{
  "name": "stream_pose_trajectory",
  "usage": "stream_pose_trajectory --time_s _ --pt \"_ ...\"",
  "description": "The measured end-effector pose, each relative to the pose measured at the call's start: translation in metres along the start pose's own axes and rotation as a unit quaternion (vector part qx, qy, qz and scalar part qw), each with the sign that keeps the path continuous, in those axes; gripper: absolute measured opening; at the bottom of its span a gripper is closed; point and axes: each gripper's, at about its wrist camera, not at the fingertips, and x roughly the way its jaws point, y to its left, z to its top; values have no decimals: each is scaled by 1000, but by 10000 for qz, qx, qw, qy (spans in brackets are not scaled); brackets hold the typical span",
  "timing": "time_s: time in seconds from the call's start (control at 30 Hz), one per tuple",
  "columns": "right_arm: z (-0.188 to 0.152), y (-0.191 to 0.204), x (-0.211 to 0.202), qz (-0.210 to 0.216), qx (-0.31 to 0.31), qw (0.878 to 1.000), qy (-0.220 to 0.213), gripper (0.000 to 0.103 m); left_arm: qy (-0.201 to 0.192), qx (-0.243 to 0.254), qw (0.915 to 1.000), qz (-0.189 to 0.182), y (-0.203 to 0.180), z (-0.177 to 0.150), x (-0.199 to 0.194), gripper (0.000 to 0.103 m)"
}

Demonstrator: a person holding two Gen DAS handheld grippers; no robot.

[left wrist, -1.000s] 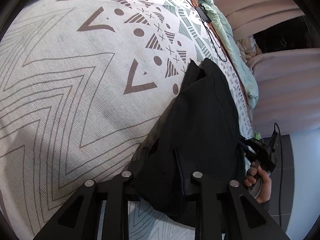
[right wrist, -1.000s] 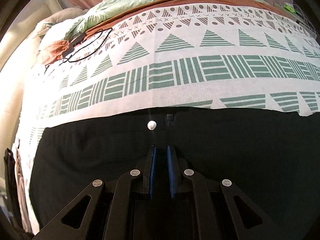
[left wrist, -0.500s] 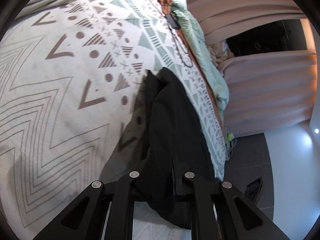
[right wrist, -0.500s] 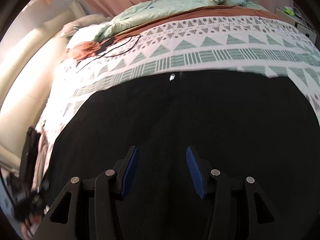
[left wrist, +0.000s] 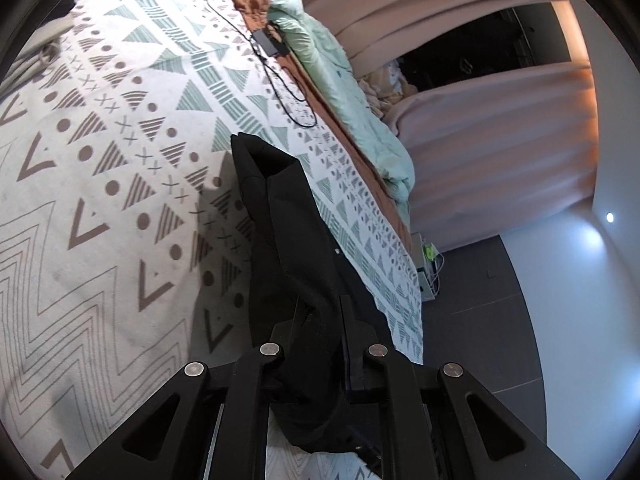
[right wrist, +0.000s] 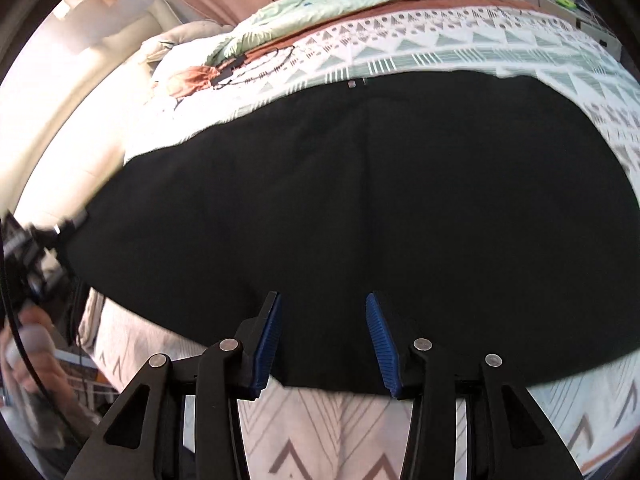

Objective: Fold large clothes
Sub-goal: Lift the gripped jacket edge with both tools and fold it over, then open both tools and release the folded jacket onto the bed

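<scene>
Bed [left wrist: 100,220]: blk garment [left wrist: 288,240] lengthwise.

Setting: home bedroom. Evidence — a bed [left wrist: 100,208] with patterned cover, a rumpled mint-green duvet [left wrist: 360,120] along its far edge, pink curtains [left wrist: 492,152] by a dark window, charger cable [left wrist: 280,80] lying on the bed, dark floor [left wrist: 480,320].

The black garment [left wrist: 288,248] hides the left gripper's [left wrist: 322,312] fingers [left wrist: 347,316]; the person's hand [right wrist: 28,364] is blurred.
</scene>
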Motion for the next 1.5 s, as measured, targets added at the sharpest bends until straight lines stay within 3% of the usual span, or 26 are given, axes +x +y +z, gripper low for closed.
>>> stream_pose_trajectory --time_s 0.3,0.4,0.6,0.73,0.87,1.07,1.33,1.5 --pt "-31 -5 30 -276 52 9996 35 46 139 400 9991 -24 -33 -7 11 12" --pt "-38 -7 36 -363 9 9992 -134 37 196 492 9986 -31 -44 -11 17 12" --pt "-39 -35 33 278 556 9980 -112 24 300 777 9964 -159 -80 -21 27 12" --pt "-35 -38 26 445 471 9979 -8 25 390 968 9941 -300 -108 -30 37 12" --pt "-32 -56 7 829 785 9935 11 27 481 1149 9914 -399 -135 -40 47 12" --pt "-35 -82 -48 959 947 9896 -511 27 706 1367 9869 -482 -168 -55 72 12" --pt "-51 -149 -115 826 1487 9790 -1125 27 1181 1582 9793 -455 -197 -85 126 12" --pt "-72 -194 -138 593 1901 9714 -1294 27 1599 1680 9722 -326 -201 -116 172 12"
